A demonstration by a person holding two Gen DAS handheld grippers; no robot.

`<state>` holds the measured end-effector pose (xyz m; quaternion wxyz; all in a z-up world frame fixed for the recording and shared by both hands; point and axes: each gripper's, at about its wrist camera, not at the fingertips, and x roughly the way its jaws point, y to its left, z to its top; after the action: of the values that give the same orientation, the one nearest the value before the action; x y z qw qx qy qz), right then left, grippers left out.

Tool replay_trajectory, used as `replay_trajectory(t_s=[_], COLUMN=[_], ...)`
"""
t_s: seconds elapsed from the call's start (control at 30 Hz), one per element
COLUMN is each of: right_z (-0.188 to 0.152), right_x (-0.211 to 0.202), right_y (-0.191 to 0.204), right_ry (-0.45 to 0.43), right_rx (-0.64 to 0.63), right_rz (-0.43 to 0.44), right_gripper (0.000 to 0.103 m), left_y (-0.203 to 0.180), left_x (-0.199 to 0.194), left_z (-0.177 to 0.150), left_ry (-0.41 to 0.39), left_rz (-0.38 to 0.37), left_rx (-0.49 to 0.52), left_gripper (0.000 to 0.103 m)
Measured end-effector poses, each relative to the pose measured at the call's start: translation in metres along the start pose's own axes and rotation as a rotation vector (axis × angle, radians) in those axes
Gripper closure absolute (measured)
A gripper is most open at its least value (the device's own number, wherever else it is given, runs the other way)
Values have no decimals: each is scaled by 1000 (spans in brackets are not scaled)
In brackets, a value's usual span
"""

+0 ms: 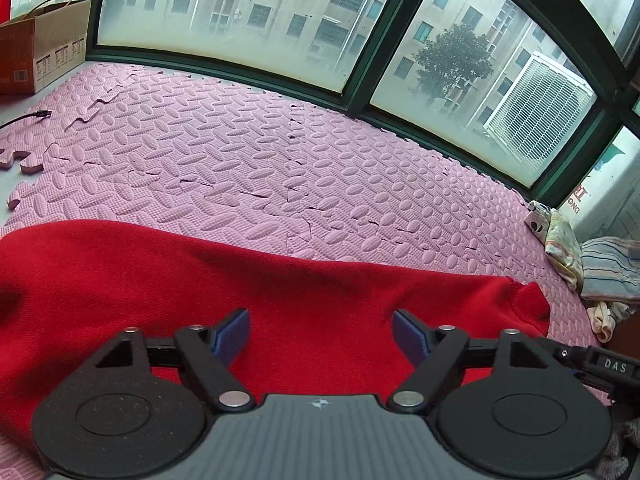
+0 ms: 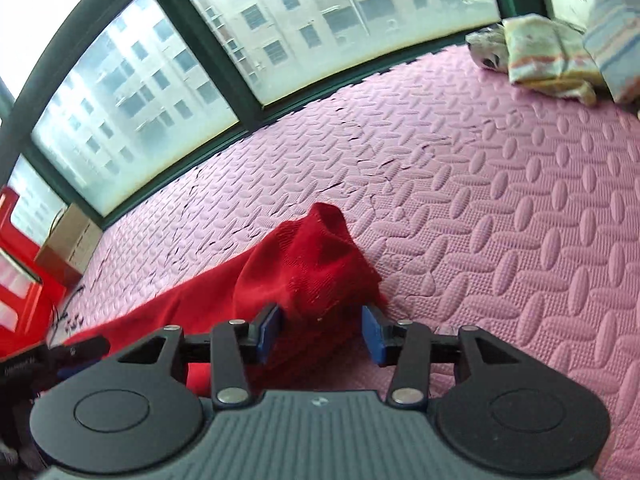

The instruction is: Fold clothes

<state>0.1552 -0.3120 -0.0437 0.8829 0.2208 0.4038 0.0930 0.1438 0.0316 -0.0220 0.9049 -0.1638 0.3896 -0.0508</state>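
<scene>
left gripper [image 1: 321, 334]: released, jaws spread wide, blue pads [image 1: 232, 336] clear of the cloth, nothing between them; it hangs over the flat part of the garment.
right gripper [image 2: 319, 330]: jaws partly apart; a raised bunch of red cloth sits between the blue pads [image 2: 269, 330]; cannot tell whether the pads press on it.
red garment [image 1: 240, 280]: knitted, lying on the pink foam mat [image 1: 280, 152], spread wide in the left wrist view; one end bunched up into a peak [image 2: 316, 256] in the right wrist view.
folded clothes [image 2: 536, 52]: small pile at the mat's far corner, near the window, well apart from the red garment.
cardboard box [image 1: 40, 52]: at the mat's other end, beside the window frame [image 1: 224, 68].
cable [image 1: 28, 118]: black, lying near the box.
</scene>
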Motion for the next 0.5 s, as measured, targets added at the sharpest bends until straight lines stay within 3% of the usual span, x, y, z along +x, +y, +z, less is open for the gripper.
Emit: replay_trajectory(t_s=[0.13,0.5], right_z=[-2,-10], right_x=[13,19], right_y=[-15,-12], right_ry=[3,-67], right_rx=[112,194], right_rz=[10,5], right_gripper=[49,41], left_y=[-3,1], left_x=[-14,-41], left_z=[-2,-14], left_ry=[-35,-75], left_rz=[-4,21], left_rx=[33,71], left_gripper=[2,0])
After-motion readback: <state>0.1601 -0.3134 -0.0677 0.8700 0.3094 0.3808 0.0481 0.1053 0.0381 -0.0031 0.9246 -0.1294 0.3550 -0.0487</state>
